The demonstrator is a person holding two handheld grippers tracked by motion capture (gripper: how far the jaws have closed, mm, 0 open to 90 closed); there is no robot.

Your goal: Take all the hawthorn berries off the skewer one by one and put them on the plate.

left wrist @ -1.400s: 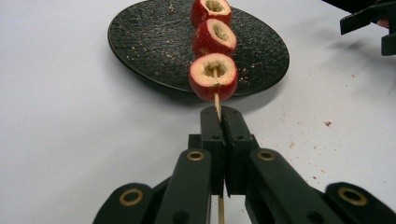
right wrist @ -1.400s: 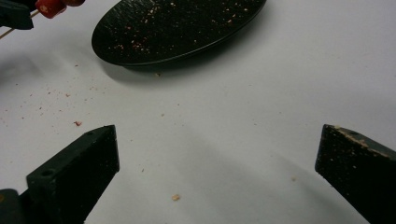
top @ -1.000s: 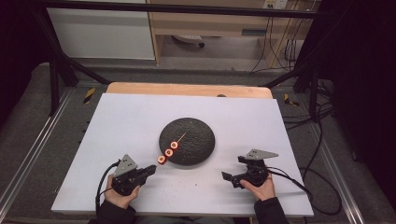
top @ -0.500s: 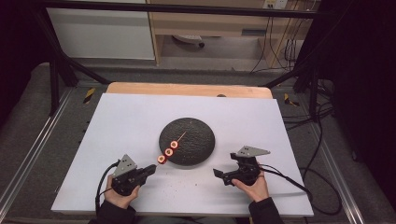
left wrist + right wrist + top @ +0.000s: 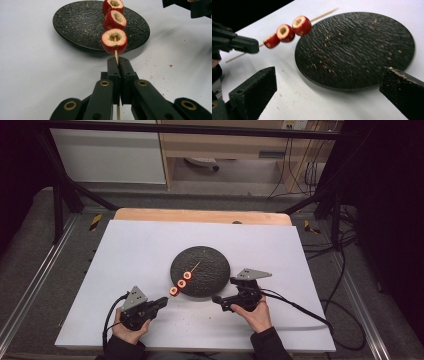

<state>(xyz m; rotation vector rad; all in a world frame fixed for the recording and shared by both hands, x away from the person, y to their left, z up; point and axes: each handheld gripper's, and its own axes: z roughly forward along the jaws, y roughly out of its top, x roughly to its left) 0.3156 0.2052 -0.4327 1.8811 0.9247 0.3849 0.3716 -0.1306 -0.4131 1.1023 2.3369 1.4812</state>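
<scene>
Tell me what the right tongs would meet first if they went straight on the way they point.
Probably the black plate: the right tongs stand open facing its near rim, low over the white table. The skewer of red fruit pieces lies off to one side.

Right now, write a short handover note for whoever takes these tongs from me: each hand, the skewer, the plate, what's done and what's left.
Left tongs: shut on the bare end of the skewer, holding it over the near edge of the plate.
Right tongs: open, empty, beside the plate and facing the skewer.
Skewer: three red fruit pieces threaded on it, its far tip over the plate.
Done: skewer gripped, with crumbs on the plate.
Left: probably draw the fruit pieces off the skewer onto the plate with the right tongs.
</scene>
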